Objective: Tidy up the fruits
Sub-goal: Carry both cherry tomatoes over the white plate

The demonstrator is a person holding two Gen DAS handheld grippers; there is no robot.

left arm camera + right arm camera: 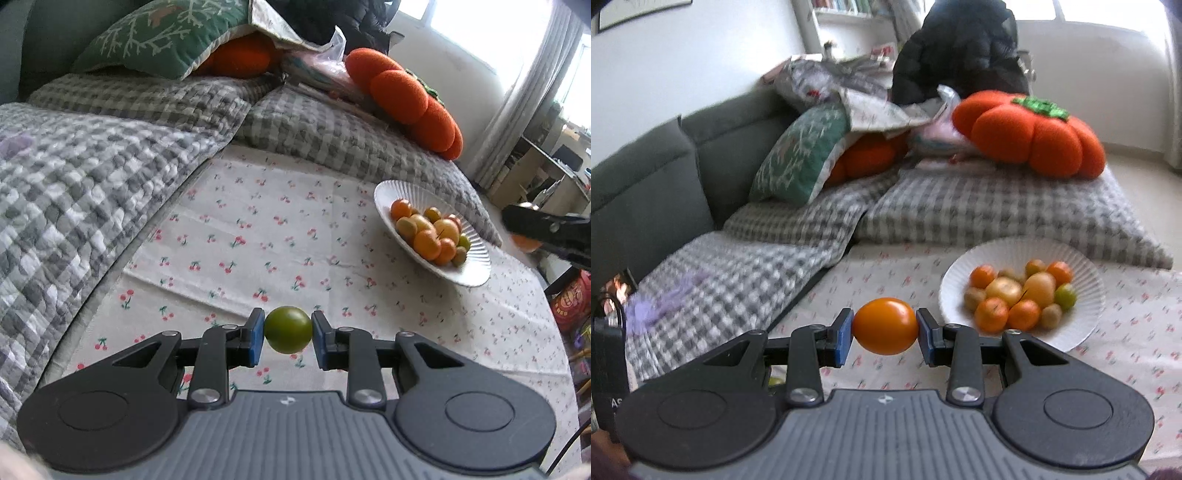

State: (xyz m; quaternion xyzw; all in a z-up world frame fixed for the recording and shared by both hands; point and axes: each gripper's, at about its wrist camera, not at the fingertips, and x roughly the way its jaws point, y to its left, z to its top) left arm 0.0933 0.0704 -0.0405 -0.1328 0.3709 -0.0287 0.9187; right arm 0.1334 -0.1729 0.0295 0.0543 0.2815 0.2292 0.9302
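Observation:
My left gripper is shut on a small round green fruit, held above the cherry-print cloth. My right gripper is shut on a smooth orange fruit, also off the cloth. A white fluted paper plate lies to the right on the cloth with several orange, yellow and green fruits piled in it. In the right wrist view the same plate sits just ahead and to the right of the held orange fruit. The right gripper's black tip shows at the left view's right edge.
A grey checked quilt covers the sofa to the left and behind the cloth. Orange pumpkin cushions and a green patterned pillow are stacked at the back. Shelves and clutter stand beyond the cloth's right edge.

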